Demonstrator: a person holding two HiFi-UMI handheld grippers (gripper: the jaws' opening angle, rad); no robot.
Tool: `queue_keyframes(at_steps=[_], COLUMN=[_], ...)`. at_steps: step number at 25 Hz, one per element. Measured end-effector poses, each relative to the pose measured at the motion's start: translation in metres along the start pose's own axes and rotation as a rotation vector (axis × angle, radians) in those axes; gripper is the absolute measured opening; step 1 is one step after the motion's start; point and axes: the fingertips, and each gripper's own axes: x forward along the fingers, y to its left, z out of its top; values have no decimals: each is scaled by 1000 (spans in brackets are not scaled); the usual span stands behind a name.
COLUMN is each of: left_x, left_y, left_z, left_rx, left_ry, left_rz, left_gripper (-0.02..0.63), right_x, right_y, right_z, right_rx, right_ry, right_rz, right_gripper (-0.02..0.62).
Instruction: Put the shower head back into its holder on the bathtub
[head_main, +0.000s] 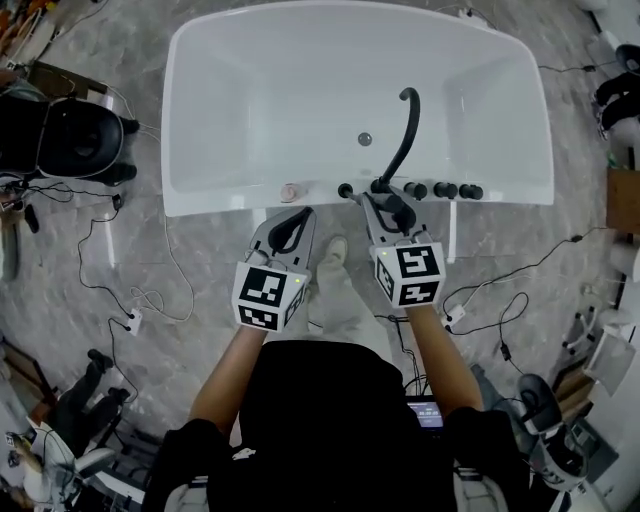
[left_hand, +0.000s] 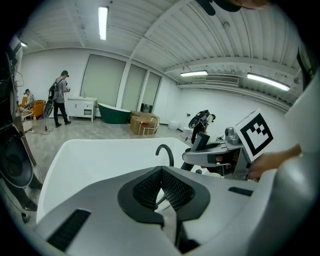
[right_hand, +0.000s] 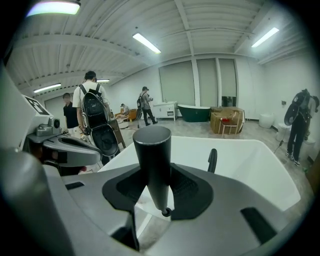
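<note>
Our own dark top (head_main: 310, 420) fills the bottom of the head view and cuts off everything below the chest, save one pale shoe (head_main: 333, 252) that shows between the two tools; both hands are hidden under the marker cubes (head_main: 268, 293), so we see only forearms running into them.

We find the shower head (right_hand: 152, 160) in the right tongs (head_main: 388, 206); their pads press on it from either side, and it stands upright between them in the right gripper view; it is a plain black cylinder with a flat round top, tapering below the pads to a narrow tip with a small dark ball on it. From the head view most of it is covered by the tongs' grey body; only a dark piece shows at their tips, over the near rim of the white bathtub (head_main: 250, 110), just beside the foot of the curved black spout (head_main: 405, 125); whether it touches the rim we cannot tell.

Along that rim a row of black fittings (head_main: 443, 190) sits to the right of the spout and a lone black fitting (head_main: 345, 190) to its left; they are too small for us to tell which would take the shower head.

Just at the tub's near edge we see the left tongs (head_main: 300, 216); their tips are together with nothing between them, and in the left gripper view the black pads meet in a point; behind them there, only the top of the spout's arch clears the grey body.
</note>
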Motion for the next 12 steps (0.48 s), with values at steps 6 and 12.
queue_keyframes(at_steps=[6, 12], left_x=[26, 33], left_y=[7, 18], left_z=[-21, -38], left_rx=[-24, -58], left_ry=[41, 61], left_rz=[12, 41], left_gripper=[14, 15], right_x=[26, 42], right_y=[-15, -14], right_z=[-24, -49], right_rx=[7, 3], right_ry=[51, 98], right_rz=[18, 40], right_gripper=[146, 146])
